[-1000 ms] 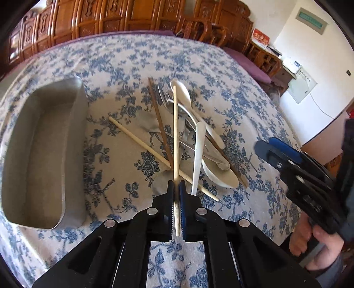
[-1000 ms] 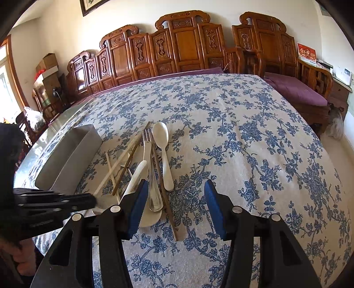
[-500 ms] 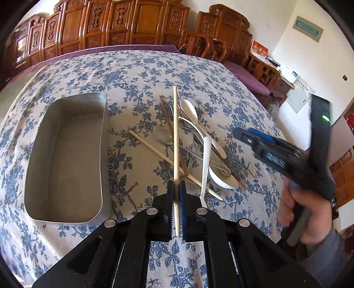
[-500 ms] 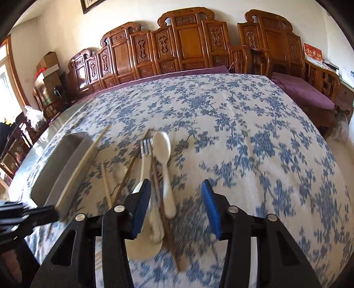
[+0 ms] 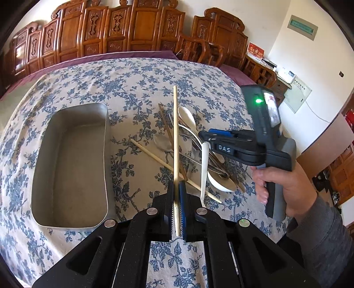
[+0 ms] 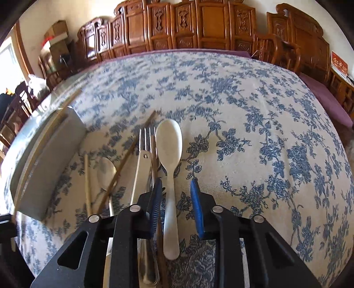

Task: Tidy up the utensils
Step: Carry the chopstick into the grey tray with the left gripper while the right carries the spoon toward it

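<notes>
Room: carved wooden chairs [image 5: 137, 28] along wall.
Table: blue floral tablecloth [image 6: 243, 133]; metal tray [image 5: 70, 166] beside utensil pile.
Left gripper [image 5: 176, 195]: pinching pale chopstick [image 5: 175, 133], lifted.
Right gripper [image 6: 174, 192]: closing; white spoon [image 6: 169, 141] handle between jaws, pads not touching.

Carved wooden chairs [image 5: 143, 28] along a pale wall [image 5: 274, 20], blue floral tablecloth [image 6: 254, 124], bright window [image 6: 8, 64] at left

Both grippers have black textured frames, silver round screws and blue ribbed finger pads [image 6: 197, 212]. The right gripper [image 5: 202, 135] bears white "DAS" lettering and a green indicator light. The right hand [image 5: 287, 188] emerges from a grey knit sleeve [image 5: 320, 239].
</notes>
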A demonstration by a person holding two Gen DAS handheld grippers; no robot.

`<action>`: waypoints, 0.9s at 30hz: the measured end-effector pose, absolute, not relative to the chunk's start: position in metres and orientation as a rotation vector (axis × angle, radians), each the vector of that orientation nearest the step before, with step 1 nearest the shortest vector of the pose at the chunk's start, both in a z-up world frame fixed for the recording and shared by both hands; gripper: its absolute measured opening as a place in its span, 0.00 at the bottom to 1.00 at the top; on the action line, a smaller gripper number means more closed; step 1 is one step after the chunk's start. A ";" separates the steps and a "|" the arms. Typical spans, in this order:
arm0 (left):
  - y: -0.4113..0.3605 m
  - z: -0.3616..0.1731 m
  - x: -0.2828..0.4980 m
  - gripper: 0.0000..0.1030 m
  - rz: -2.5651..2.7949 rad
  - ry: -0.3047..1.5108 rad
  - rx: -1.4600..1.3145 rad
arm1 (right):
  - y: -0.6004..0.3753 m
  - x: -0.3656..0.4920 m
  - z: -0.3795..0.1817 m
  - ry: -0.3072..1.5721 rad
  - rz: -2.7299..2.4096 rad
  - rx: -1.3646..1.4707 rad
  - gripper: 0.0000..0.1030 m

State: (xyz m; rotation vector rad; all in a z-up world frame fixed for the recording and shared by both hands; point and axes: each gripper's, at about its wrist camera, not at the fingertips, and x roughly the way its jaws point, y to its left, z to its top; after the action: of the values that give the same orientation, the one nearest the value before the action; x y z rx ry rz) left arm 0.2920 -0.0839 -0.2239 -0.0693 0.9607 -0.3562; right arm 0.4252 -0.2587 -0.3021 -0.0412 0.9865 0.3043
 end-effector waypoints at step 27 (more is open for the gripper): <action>-0.024 -0.202 0.286 0.04 -0.249 0.919 -0.055 | -0.283 0.390 -0.274 0.903 0.238 -0.047 0.08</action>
State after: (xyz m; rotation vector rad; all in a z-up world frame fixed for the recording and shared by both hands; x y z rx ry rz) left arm 0.2864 -0.0239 -0.2018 -0.0550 0.9192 -0.2490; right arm 0.3901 -0.2833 -0.2741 -0.0467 0.9031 0.2382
